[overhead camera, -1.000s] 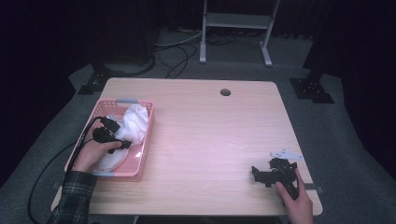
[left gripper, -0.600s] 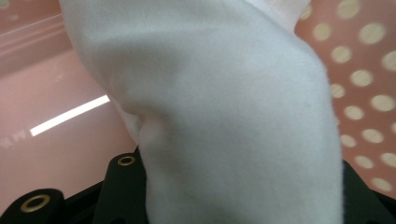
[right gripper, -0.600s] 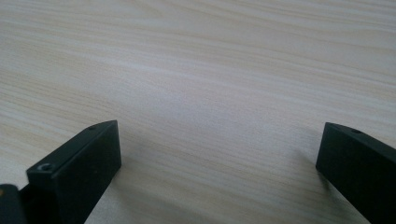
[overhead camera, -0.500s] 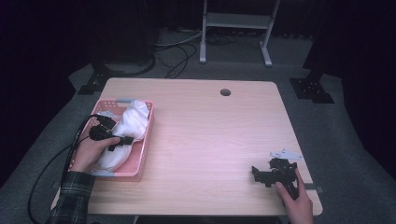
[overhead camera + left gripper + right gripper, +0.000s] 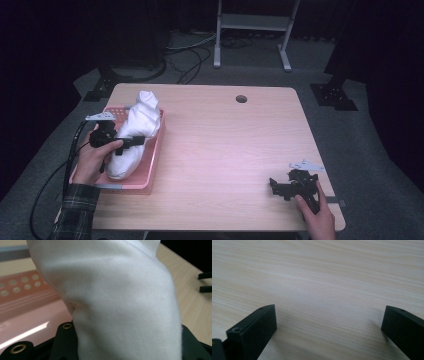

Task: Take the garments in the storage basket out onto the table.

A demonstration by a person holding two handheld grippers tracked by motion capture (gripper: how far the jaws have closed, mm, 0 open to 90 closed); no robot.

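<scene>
While the pink basket (image 5: 150, 172) is sitting hard against the table's (image 5: 225, 145) near-left edge in the high view, the wide middle and far right of the wooden top are lying bare, giving plenty of room for moving toward the right. The left gripper (image 5: 131, 142) is hanging over the basket, its jaws clenched on the white cloth (image 5: 135, 130), which is standing up in a tall bundle from the basket's floor to above its far rim. The right gripper (image 5: 275, 186) is resting on the table near the near-right corner, well apart from the basket, pointing left, with the table's near edge just behind the hand.

In the left gripper view, the white cloth (image 5: 120, 297) is rising straight out from between the black jaws, which are pinching its lower end tightly. The fabric is looking soft, thick and smooth, with one deep fold at its left side. The pink basket (image 5: 27, 305), with round holes in its wall, is lying at the left behind the cloth, and bare table (image 5: 192, 300) is stretching away at the right.

In the right gripper view, the two black jaws are standing wide apart with nothing between them, released, hovering just over or lying on the pale wood grain of the table (image 5: 324, 285); which of the two I cannot tell.
</scene>
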